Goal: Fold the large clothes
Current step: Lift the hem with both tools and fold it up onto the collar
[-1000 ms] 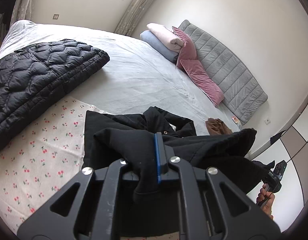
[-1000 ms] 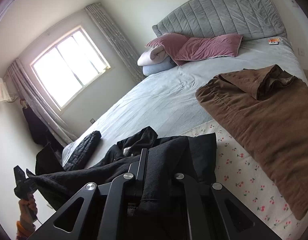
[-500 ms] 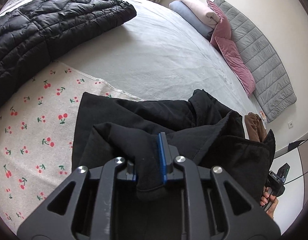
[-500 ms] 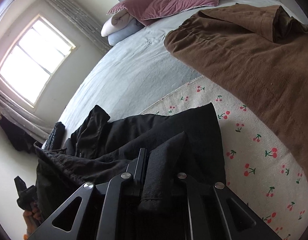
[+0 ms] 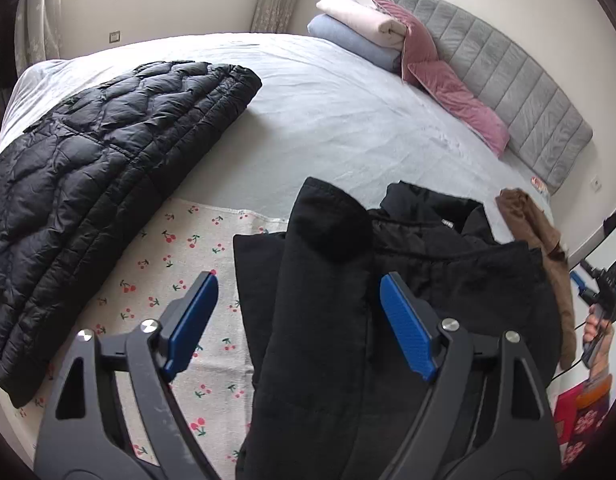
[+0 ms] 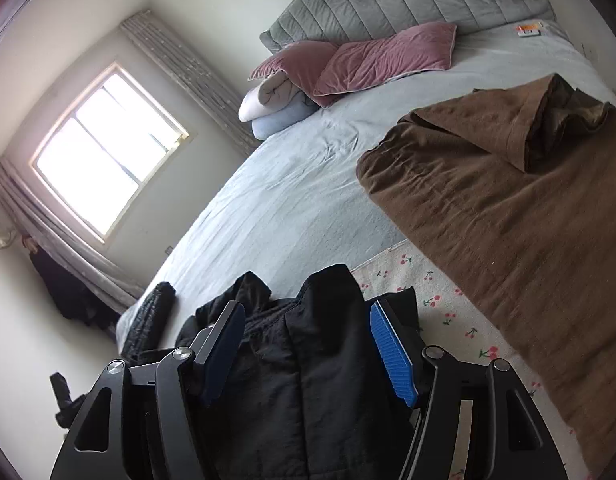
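- both grippers, left gripper and right gripper: fingers spread wide, holding nothing
- black coat, lower center, looks bunchy; the fold might slump open

My gripper pads are bright blue on black arms. Below them lies a black coat on a cream cloth printed with red cherries. At left, a black quilted jacket; upper right, pink pillows against a grey headboard. A brown garment covers the right of my right view.
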Demonstrator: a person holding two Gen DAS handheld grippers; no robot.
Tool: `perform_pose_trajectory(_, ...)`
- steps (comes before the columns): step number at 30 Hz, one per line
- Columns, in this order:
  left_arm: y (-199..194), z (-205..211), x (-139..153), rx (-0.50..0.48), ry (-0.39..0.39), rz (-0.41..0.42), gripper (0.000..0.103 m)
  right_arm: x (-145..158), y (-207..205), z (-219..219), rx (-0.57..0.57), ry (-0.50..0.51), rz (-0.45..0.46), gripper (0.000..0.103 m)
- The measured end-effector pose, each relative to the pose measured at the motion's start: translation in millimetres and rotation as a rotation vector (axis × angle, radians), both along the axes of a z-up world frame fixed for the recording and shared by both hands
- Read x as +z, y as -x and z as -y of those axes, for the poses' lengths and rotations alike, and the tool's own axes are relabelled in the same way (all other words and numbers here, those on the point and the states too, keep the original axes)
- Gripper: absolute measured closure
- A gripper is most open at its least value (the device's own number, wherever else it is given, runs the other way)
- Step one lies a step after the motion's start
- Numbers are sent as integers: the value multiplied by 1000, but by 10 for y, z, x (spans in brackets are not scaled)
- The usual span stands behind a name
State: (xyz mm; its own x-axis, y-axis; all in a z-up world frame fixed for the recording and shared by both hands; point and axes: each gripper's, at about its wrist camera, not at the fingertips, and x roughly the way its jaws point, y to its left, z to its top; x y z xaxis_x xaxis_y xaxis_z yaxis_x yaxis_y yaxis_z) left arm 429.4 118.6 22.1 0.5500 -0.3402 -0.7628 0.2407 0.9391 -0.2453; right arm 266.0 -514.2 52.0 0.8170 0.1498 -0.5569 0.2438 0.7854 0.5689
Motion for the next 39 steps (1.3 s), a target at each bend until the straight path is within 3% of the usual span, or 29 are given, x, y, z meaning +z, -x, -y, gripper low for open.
perform_pose_trajectory(3, -71, 186, -229, -62, -80, -6, 20, -91, -139, -239, 70, 174, -93, 37)
perform_pose_trajectory(6, -211, 391, -451, -89, -111, -52, 21, -289, -358, -514, 125, 335, -182, 37)
perform_pose_trajectory(10, -338, 653, -599, -97, -155, -57, 38, -565, -691, -746, 127, 461, -278, 38)
perform_pose_trajectory(12, -328, 747, -610, -97, -185, -48, 64, -705, -804, -827, 122, 527, -324, 60)
perform_pose_trajectory(13, -293, 788, -585, -97, -198, -34, 75, -752, -832, -850, 122, 552, -341, 91)
perform_pose_trajectory(14, -245, 821, -536, -99, -211, -9, 90, -762, -833, -869, 116, 569, -344, 94)
perform_pose_trajectory(17, -57, 803, -241, -80, -213, 131, 92, -576, -664, -909, 35, 653, -264, 97)
perform_pose_trajectory(21, -36, 627, 164, -9, -117, 275, 92, -157, -493, -820, -122, 732, -124, 97)
perform_pose_trajectory(25, -219, 739, 330, 59, -134, 402, 92, 129, -661, -793, -227, 778, -26, 97)
perform_pose_trajectory(29, -640, 866, 181, 141, -138, 403, 92, 140, -1140, -724, -265, 800, -46, 97)
perform_pose_trajectory(34, -1093, 1072, -309, 172, -251, 377, 89, -256, -1680, -673, -249, 852, -172, 97)
perform_pose_trajectory(37, -1334, 1054, -654, 187, -266, 256, 72, -614, -1896, -595, -221, 852, -281, 96)
perform_pose_trajectory(39, -1418, 963, -744, 211, -233, 185, 54, -798, -1955, -534, -207, 822, -352, 95)
